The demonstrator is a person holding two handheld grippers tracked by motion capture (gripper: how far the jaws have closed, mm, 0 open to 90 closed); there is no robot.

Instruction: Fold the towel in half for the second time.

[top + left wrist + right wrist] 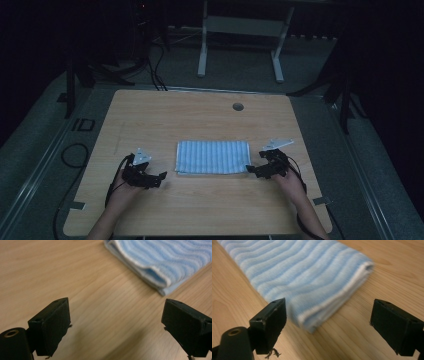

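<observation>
Both claws rest low on the wooden table [150, 215] in the high view: left gripper [159, 179] just off the folded blue striped towel [212, 156], right gripper [251, 170] at its right edge. The towel lies flat at table centre.

Left gripper view: left gripper [115, 327] jaws spread wide, holding nothing; towel corner [160, 267] ahead, clear of them.

Right gripper view: right gripper [328, 327] released, jaws straddling the towel's folded end [317, 290].

Risk, as judged: a shallow bite may catch the top layer alone, so the fold opens on lifting; uneven reach by the two claws could skew the cloth.
</observation>
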